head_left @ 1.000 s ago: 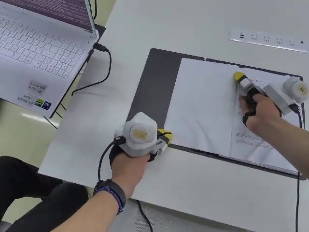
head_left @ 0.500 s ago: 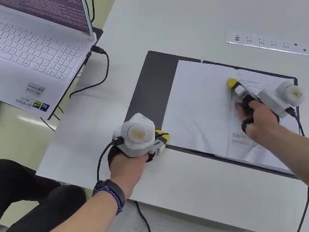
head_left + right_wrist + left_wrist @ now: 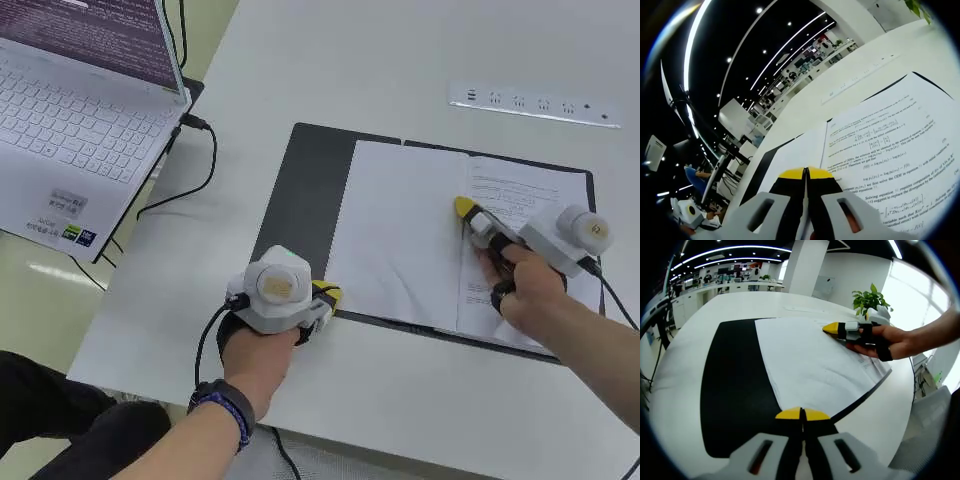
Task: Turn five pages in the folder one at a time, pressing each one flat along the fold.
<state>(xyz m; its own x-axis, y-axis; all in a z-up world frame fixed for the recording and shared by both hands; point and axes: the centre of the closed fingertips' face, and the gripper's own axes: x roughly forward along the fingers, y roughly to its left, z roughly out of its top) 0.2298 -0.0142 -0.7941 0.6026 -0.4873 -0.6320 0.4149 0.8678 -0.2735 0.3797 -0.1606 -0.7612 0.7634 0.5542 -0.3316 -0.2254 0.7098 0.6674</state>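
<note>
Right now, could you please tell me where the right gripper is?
In the head view, the right gripper rests at the fold of the folder, right of centre, between the blank page and the printed page.

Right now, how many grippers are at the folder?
2. The left gripper, shut, sits at the folder's near edge, by the blank page's corner. The right gripper, shut, rests its tip by the fold, beside the printed page.
</note>
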